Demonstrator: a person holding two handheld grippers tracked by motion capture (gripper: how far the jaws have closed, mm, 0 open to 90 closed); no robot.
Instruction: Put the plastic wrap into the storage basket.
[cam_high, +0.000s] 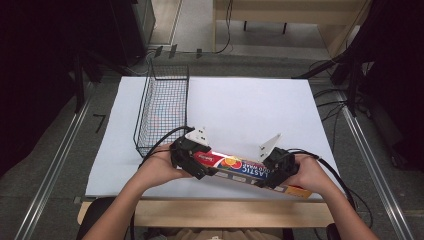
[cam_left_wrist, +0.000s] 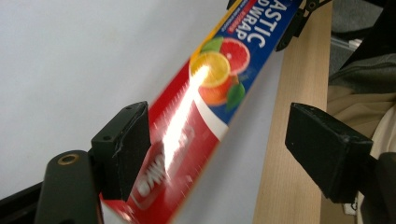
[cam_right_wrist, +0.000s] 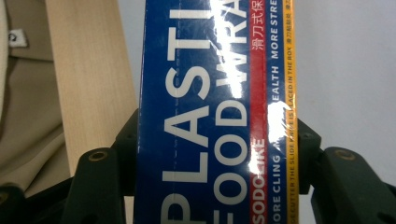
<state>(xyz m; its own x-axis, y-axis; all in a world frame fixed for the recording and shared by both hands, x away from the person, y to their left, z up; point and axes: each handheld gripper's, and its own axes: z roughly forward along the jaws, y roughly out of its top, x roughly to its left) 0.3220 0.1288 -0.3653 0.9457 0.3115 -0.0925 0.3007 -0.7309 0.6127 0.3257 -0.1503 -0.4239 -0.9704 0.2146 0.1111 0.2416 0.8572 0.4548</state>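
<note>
Food wrap box (cam_high: 240, 170): my right gripper (cam_high: 276, 170) clamps it to carry the wt; left gripper (cam_high: 189, 159) gapes, one jaw touching, letting go.

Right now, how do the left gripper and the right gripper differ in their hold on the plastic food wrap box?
The right gripper is shut on the plastic food wrap box; the left gripper stands open, one pad clear of it. The right takes the blue lettered part, the left the red end. Both are black two-jaw grippers.
</note>
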